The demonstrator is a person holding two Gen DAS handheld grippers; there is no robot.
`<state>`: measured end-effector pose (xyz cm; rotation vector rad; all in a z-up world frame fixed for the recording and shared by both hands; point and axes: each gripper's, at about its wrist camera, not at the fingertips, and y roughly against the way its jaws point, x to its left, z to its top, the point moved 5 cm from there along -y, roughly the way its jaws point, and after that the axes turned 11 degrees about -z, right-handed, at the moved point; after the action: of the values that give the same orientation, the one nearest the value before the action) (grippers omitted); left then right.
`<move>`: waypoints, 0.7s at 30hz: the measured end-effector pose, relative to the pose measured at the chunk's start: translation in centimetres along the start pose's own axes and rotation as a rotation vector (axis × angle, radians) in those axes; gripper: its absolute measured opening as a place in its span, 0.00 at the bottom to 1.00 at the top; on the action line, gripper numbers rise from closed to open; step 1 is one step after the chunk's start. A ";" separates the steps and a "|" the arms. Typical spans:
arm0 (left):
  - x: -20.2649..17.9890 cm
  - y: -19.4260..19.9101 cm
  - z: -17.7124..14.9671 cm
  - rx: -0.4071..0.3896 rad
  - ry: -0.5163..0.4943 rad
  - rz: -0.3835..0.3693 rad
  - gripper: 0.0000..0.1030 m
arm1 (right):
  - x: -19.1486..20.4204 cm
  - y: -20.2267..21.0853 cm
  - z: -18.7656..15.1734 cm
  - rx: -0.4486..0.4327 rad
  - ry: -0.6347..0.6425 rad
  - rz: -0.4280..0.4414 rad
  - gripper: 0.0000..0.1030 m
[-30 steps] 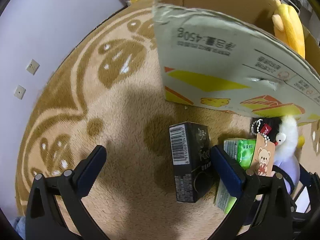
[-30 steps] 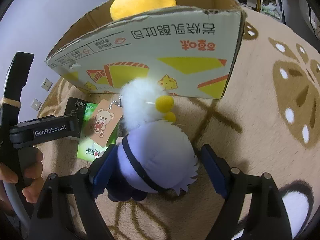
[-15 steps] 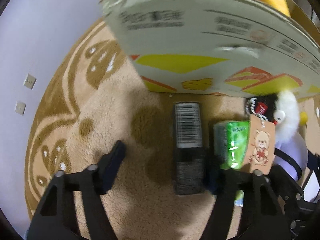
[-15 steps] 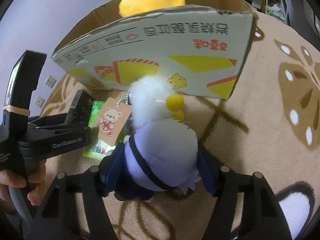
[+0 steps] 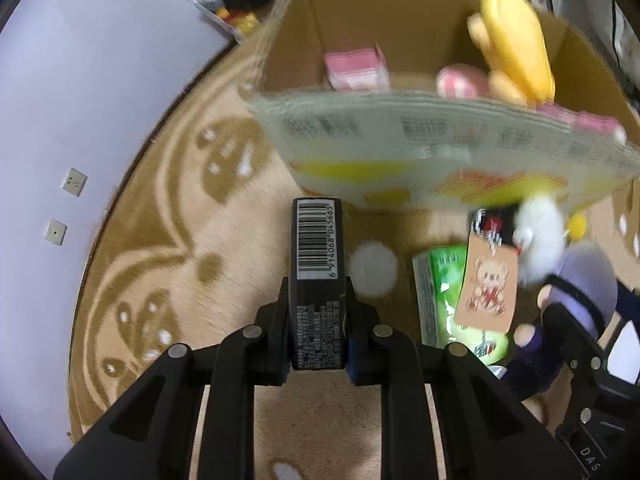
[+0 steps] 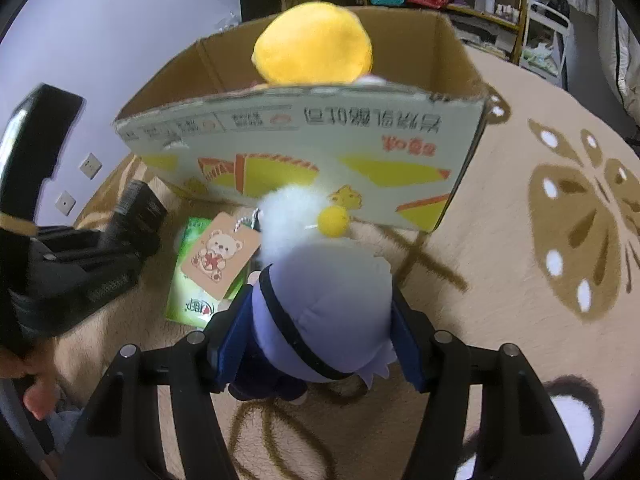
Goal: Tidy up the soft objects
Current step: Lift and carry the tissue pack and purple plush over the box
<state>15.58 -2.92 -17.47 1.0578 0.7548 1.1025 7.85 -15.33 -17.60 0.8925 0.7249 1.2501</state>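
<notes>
1. Before the cardboard box (image 5: 420, 152), the left tool (image 5: 316, 320) is clamped tight on a black carton (image 5: 318, 280), its jaws just having closed.
2. Nearer the box's right end, the right tool (image 6: 316, 336) has been narrowing; its pads press a purple plush toy (image 6: 332, 304).
3. Between them, a green packet (image 6: 192, 280) lies on the rug (image 6: 520, 280).
4. Inside the box sits a yellow plush (image 6: 314, 48).

In the left wrist view the cardboard box (image 5: 440, 148) across the upper frame is motion-blurred, its print unreadable. The purple plush (image 5: 576, 292) at right is smeared, perhaps partly hidden behind the right gripper (image 5: 592, 360).
</notes>
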 end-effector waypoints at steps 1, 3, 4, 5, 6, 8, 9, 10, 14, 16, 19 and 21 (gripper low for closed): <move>0.2 0.7 0.2 -0.019 0.010 0.005 0.18 | -0.3 0.5 0.2 -0.009 -0.004 0.002 0.65; 0.9 1.8 0.5 -0.057 0.025 0.011 0.18 | -0.6 1.1 0.6 -0.030 -0.015 0.002 0.65; 1.0 2.5 0.7 -0.082 0.031 0.018 0.18 | -0.7 1.7 0.8 -0.048 -0.021 0.002 0.65; 1.2 3.2 1.0 -0.109 0.036 0.031 0.18 | -0.9 2.2 1.1 -0.064 -0.027 0.003 0.65; 1.5 3.9 1.2 -0.132 0.042 0.041 0.18 | -1.1 2.7 1.3 -0.078 -0.031 0.004 0.65; 2.4 5.0 1.4 -0.169 0.057 0.045 0.18 | -1.8 3.7 1.7 -0.114 -0.042 0.003 0.65; 2.6 5.5 1.6 -0.187 0.065 0.045 0.18 | -1.9 4.3 2.0 -0.133 -0.045 0.006 0.65; 3.1 5.6 1.7 -0.199 0.070 0.046 0.18 | -2.2 4.9 2.2 -0.152 -0.047 0.007 0.65; 2.7 7.4 1.8 -0.255 0.058 0.068 0.18 | -2.3 6.9 3.3 -0.229 -0.053 0.011 0.65; 3.5 7.8 2.1 -0.272 0.042 0.092 0.18 | -2.3 7.6 3.8 -0.263 -0.060 0.013 0.65; 3.4 8.3 2.3 -0.287 0.026 0.117 0.18 | -2.3 8.8 4.5 -0.303 -0.070 0.018 0.65; 3.5 8.8 2.8 -0.299 0.028 0.095 0.18 | -2.6 9.4 5.0 -0.327 -0.078 0.019 0.65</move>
<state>16.27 0.36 -8.15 0.8317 0.5448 1.2692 7.19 -17.94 -7.03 0.6752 0.4348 1.2981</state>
